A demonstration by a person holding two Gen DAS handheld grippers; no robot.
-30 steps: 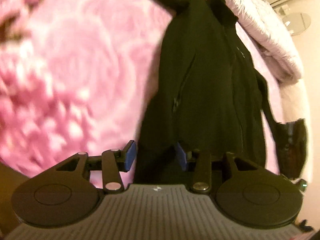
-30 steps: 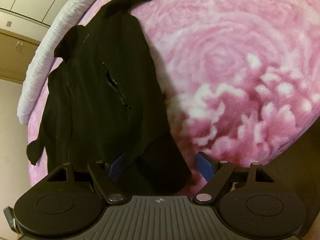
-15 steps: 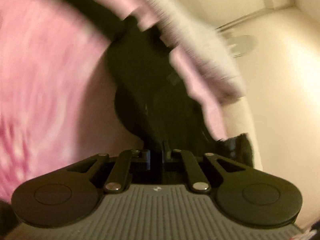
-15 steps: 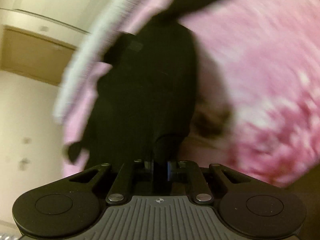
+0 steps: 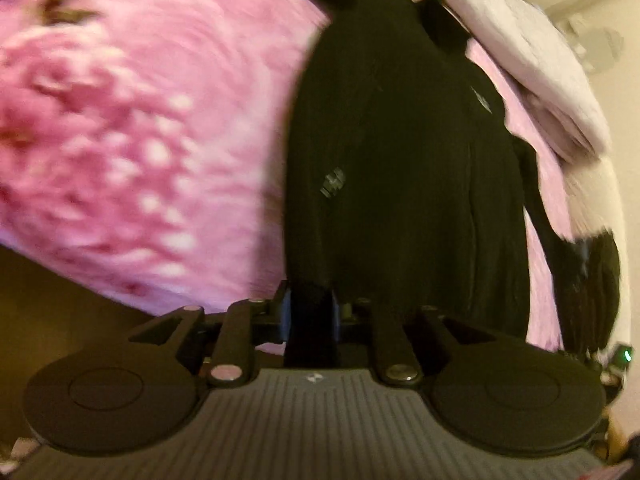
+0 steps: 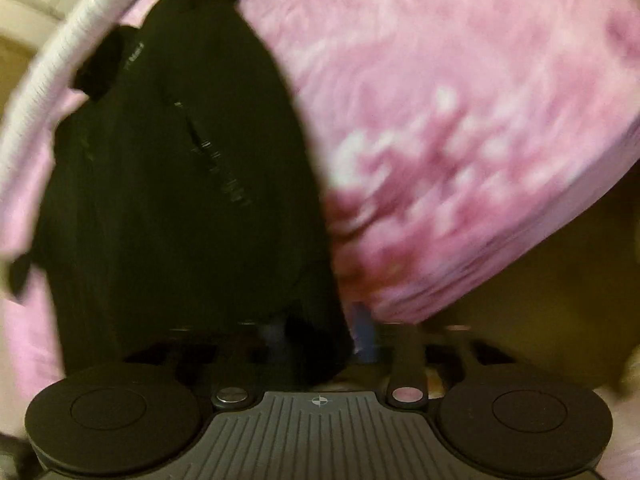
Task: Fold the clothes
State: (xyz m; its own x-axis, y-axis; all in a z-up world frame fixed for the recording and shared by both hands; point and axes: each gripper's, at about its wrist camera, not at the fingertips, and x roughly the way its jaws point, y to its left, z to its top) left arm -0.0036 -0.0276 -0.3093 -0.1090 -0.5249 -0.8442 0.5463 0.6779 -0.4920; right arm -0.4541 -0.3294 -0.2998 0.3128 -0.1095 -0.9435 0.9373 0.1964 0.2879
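Lying lengthwise on the pink floral blanket (image 5: 132,128), toward its edge by the white ribbed bedding (image 5: 532,64): black jacket (image 5: 400,168), zipper (image 6: 216,168) showing. Pinching the jacket's near hem, left gripper (image 5: 310,314) with blue pads narrowed onto a fold of fabric. Clamping the same hem at its other near corner, right gripper (image 6: 320,332), blurred, cloth bunching between the pads.

Black jacket (image 5: 400,184): matt woven cloth, soft, with a metallic-looking zip. Pink blanket (image 5: 140,140): plush, fleecy cloth, floral print, no sheen. White duvet (image 5: 532,64): quilted, ribbed cloth, matt. Left hand-held gripper (image 5: 310,314): matt black plastic body with a ribbed grey panel, shiny metal pivot pins, blue finger pads. Right hand-held gripper (image 6: 320,330): same finish; image blurred.
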